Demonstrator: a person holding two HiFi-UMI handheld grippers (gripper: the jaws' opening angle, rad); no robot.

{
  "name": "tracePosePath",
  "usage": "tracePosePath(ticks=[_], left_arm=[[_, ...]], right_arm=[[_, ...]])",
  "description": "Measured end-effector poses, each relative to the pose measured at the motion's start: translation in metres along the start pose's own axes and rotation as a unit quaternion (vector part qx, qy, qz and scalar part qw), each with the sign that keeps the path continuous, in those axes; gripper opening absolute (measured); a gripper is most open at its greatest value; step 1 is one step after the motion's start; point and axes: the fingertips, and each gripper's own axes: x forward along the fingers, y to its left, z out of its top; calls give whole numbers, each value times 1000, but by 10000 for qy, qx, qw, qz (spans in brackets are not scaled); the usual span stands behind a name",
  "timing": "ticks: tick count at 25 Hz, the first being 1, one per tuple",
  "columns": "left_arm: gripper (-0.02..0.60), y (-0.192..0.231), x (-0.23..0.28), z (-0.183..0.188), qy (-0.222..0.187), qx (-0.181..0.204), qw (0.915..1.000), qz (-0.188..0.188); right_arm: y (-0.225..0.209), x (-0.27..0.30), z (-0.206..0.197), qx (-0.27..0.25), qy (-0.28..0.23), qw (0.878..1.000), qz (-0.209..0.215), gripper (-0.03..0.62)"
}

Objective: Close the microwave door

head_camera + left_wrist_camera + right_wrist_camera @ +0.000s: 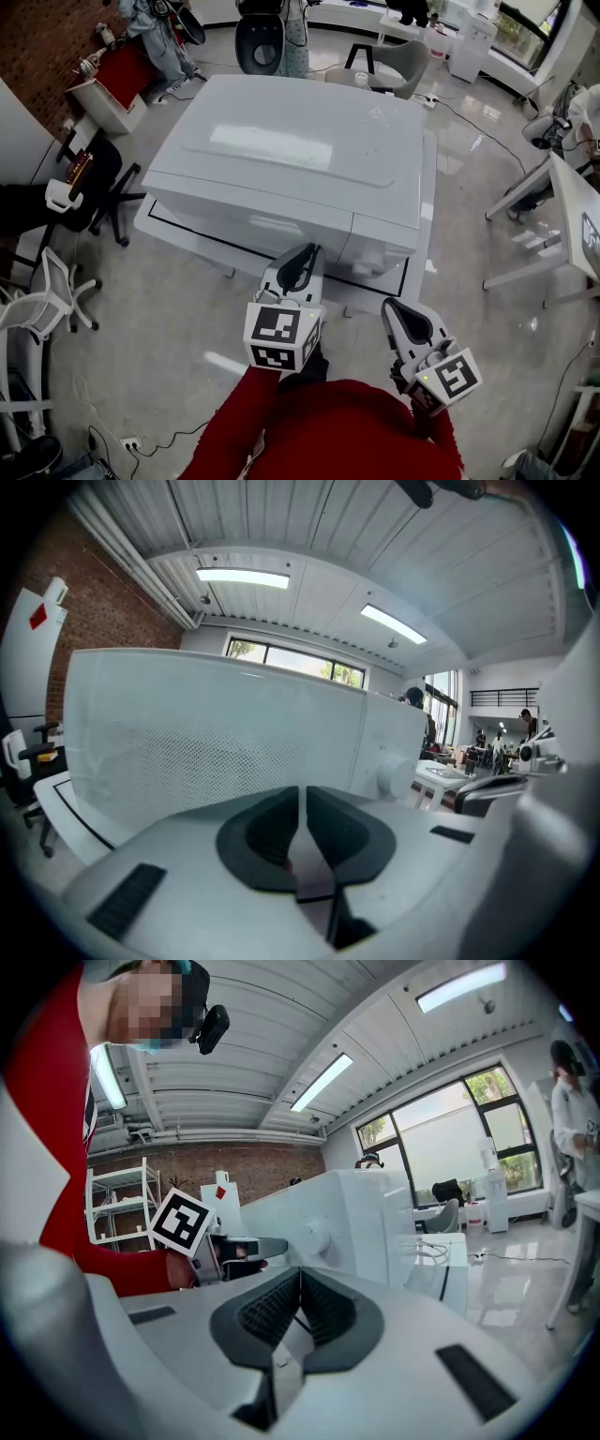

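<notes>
Facing the microwave [291, 159] on its white table [178, 230]; my left gripper [302, 259] closing, jaws empty; right gripper [390, 306] pressed together; glossy floor [469, 187], seemingly tiled.

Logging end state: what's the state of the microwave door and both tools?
Door: shut, flush with the front.
Left tool: jaws closing, narrow gap left, nothing between them.
Right tool: shut, empty.
</notes>
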Motion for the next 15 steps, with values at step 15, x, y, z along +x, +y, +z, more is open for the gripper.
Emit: tracePosePath(ticks=[15], left_arm=[[11,-22,-39,15,-671,71,9927,-1000]], right_arm=[[2,-7,13,-103,-318,9994,31,15]])
